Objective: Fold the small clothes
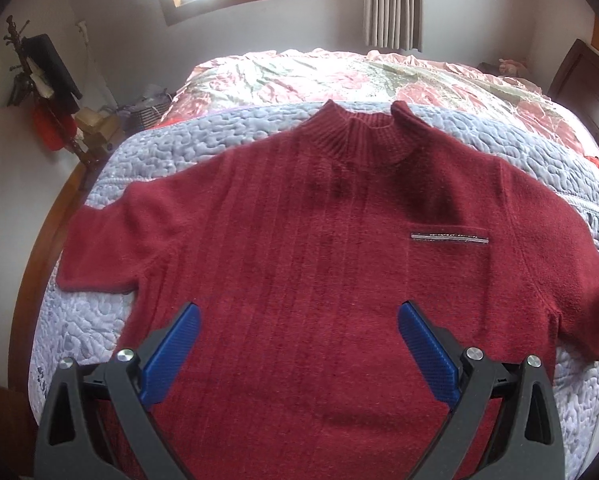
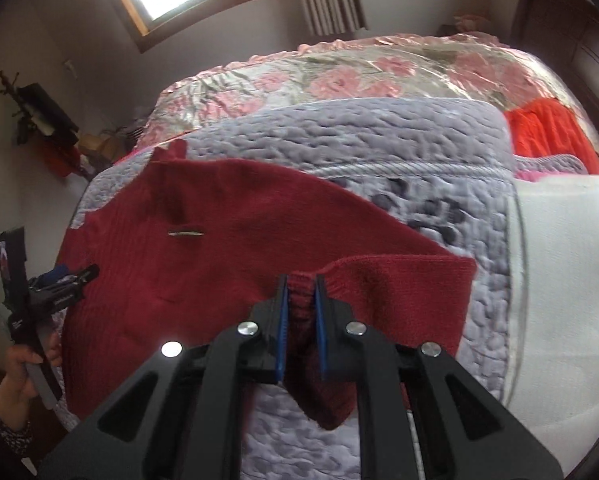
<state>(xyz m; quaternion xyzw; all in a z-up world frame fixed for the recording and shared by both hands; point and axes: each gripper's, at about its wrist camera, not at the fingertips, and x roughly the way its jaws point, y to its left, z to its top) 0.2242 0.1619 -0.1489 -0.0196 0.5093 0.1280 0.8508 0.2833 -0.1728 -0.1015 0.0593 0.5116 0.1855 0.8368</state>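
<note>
Now we see the red sweater (image 1: 299,240) spread front-up on the lavender quilt (image 1: 99,320) of the bed. Our left gripper (image 1: 299,328) hovers over its lower body, fingers spread wide; our right gripper (image 2: 300,296) pinches the folded-in sleeve cuff (image 2: 303,300).

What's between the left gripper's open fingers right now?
Only the sweater's plain red front, seen in the left wrist view. The left gripper stands open over it, gripping nothing; the chest pocket lies farther up, outside the fingers.
</note>
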